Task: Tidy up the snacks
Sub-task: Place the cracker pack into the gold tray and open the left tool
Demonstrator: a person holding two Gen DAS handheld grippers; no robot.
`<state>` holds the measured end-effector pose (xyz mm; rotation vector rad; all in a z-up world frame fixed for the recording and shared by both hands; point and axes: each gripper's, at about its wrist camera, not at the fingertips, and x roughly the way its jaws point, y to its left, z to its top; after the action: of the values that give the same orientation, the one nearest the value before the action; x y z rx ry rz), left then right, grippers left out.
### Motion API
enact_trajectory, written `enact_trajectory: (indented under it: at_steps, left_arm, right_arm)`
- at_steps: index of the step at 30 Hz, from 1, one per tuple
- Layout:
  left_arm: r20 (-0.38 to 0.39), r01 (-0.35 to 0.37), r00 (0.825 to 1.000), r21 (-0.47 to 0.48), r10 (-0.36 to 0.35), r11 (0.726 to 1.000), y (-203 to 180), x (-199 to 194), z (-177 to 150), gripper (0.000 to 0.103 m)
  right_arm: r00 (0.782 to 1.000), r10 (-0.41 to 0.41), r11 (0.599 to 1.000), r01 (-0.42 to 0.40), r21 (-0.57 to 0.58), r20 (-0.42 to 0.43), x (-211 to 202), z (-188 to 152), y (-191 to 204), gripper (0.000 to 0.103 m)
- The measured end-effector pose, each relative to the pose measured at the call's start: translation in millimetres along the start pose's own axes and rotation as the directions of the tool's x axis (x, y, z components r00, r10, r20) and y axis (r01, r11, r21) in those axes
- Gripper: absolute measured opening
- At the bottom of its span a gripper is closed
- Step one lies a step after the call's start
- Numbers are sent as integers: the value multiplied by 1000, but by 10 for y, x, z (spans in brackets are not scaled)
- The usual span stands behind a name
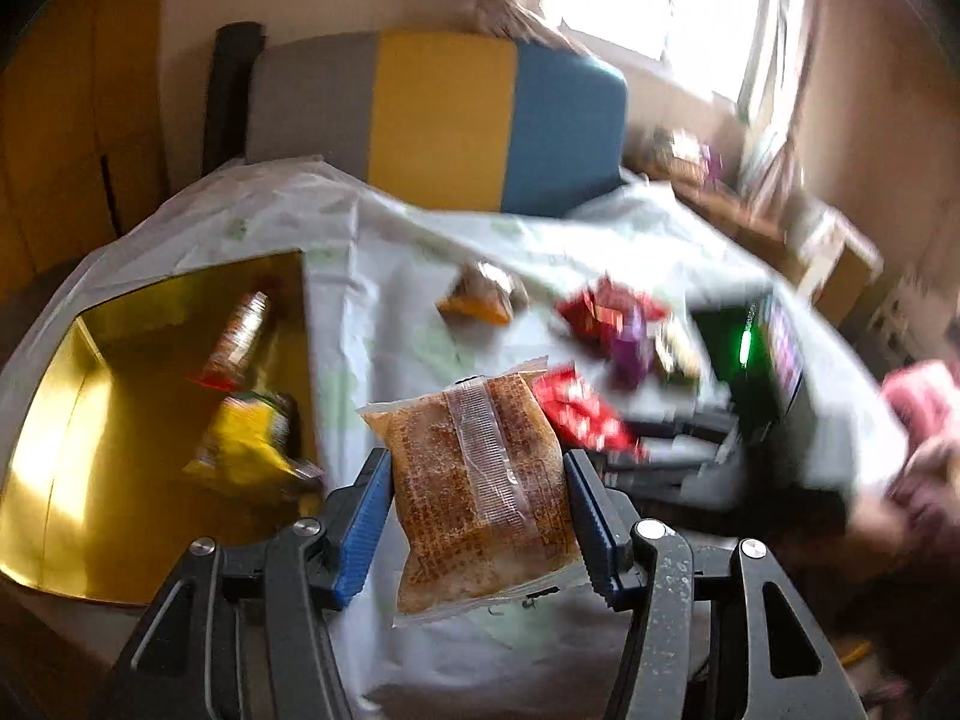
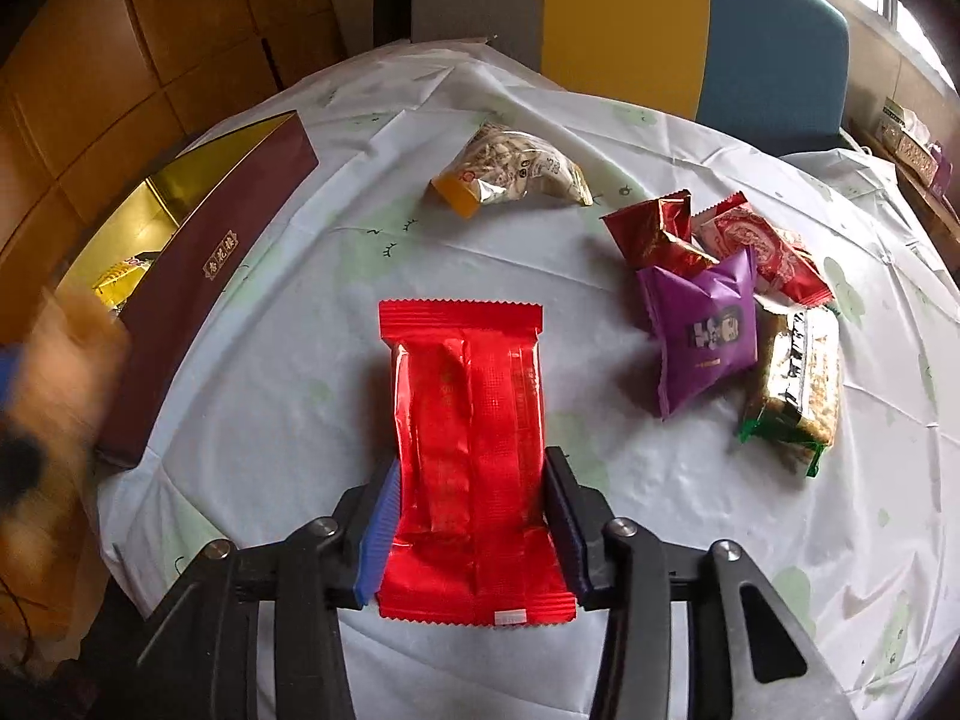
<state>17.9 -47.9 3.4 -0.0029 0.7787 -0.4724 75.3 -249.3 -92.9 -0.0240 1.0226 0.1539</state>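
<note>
My left gripper (image 1: 477, 480) is shut on a brown snack packet (image 1: 474, 480) and holds it above the table, just right of the gold-lined box (image 1: 72, 420). The box holds a yellow packet (image 1: 246, 444) and a red-striped packet (image 1: 237, 336). My right gripper (image 2: 474, 498) is shut on a bright red packet (image 2: 468, 438) over the table's middle. The box shows in the right wrist view as a maroon wall (image 2: 204, 276) at the left. The left gripper's packet is a blur at that view's left edge.
Loose snacks lie on the white tablecloth (image 2: 270, 360): an orange-ended nut packet (image 2: 510, 174), dark red packets (image 2: 660, 234), a purple packet (image 2: 702, 330) and a green-edged bar (image 2: 792, 378). A grey, yellow and blue chair (image 2: 630, 18) stands behind the table.
</note>
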Motion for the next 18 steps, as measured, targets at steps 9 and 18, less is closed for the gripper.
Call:
enact_trajectory:
  at_steps: [9, 18]
  left_arm:
    - [-91, -154, 987, -363, 129, 919, 1417, 56, 509, 58]
    - [-271, -278, 948, -450, 167, 848, 2220, 971, 844, 58]
  right_arm:
    - [1000, 6, 1000, -6, 4, 11, -7, -7, -6, 46]
    - [1000, 4, 1000, -4, 13, 1, -1, -3, -5, 46]
